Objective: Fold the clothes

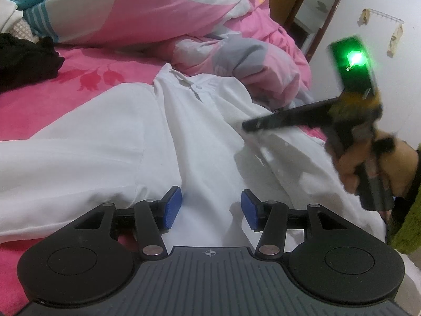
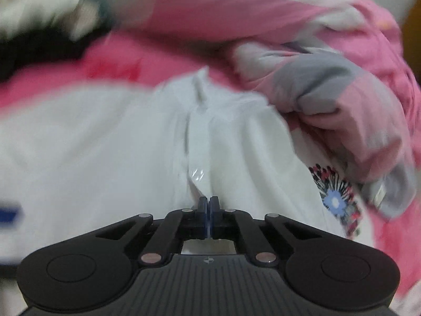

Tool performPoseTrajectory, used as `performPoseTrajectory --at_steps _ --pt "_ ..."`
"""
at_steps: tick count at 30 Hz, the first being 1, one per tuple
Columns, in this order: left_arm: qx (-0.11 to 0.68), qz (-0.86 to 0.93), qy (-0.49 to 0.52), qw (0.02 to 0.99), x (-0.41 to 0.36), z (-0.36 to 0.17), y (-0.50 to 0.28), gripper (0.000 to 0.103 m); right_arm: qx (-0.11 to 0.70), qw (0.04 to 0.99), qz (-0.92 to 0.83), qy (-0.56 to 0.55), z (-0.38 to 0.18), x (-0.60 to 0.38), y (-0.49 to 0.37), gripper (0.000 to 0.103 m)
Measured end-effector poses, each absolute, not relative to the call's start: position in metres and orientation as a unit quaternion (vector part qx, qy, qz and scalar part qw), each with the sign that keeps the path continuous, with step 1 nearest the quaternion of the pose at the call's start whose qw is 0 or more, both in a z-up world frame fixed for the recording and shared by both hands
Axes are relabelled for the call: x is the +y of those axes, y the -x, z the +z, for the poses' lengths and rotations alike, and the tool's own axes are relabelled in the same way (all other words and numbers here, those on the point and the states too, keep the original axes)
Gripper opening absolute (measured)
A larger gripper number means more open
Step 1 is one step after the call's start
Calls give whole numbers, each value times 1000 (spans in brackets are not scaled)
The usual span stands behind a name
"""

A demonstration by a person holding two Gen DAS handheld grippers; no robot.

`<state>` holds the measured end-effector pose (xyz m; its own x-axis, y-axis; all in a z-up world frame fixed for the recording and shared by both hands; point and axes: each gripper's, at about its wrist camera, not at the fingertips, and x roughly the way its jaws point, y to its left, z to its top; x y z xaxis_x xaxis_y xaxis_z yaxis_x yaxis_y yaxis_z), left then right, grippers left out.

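Your left wrist camera sits just behind the left gripper (image 1: 211, 208) and looks forward and slightly down along its fingers, low and near over the white garment (image 1: 105, 142) on the bed (image 1: 52, 100), toward the bunched quilt (image 1: 147, 13) and the far wall. It also catches your right hand (image 1: 368, 163) at its right edge. Your right wrist camera looks the same way along the right gripper (image 2: 209, 210), nearer the cloth and blurred. Both views share the white garment, the pink sheet, the quilt and the dark clothing (image 1: 23, 58) at far left
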<state>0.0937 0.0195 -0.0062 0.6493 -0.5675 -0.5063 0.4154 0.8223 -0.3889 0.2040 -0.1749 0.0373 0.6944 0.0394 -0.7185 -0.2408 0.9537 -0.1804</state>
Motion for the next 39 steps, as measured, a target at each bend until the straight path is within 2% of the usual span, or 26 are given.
performPoseTrajectory --at_steps 4,7,11,14,18,22,25,29,33,35,39 --pt "318 -273 120 900 19 -6 -94 50 369 922 105 -53 53 -213 -204 0" --pt "318 -273 121 900 19 -6 -95 50 377 914 116 -93 42 -219 -211 1" --pt "319 -275 123 899 20 -6 -95 51 443 879 126 -126 11 -217 -231 4" --pt "317 -278 131 897 22 -4 -95 51 429 879 120 -168 31 -231 -219 7" --pt "315 -283 141 895 25 -1 -95 51 380 890 117 -220 90 -274 -151 7" --pt "291 -306 150 894 29 12 -84 51 323 913 78 -238 143 -328 -21 10" --pt "269 -346 142 888 25 27 -58 52 305 920 23 -244 154 -358 74 10" --pt "263 -441 101 852 -12 47 -6 56 322 908 -71 -257 135 -393 167 10" --pt "289 -517 7 806 -68 48 50 56 328 884 -104 -318 98 -419 213 11" --pt "296 -528 -47 794 -86 44 79 56 320 877 -97 -345 83 -422 219 20" --pt "279 -549 -123 778 -97 45 131 56 305 861 -83 -399 53 -429 230 26"
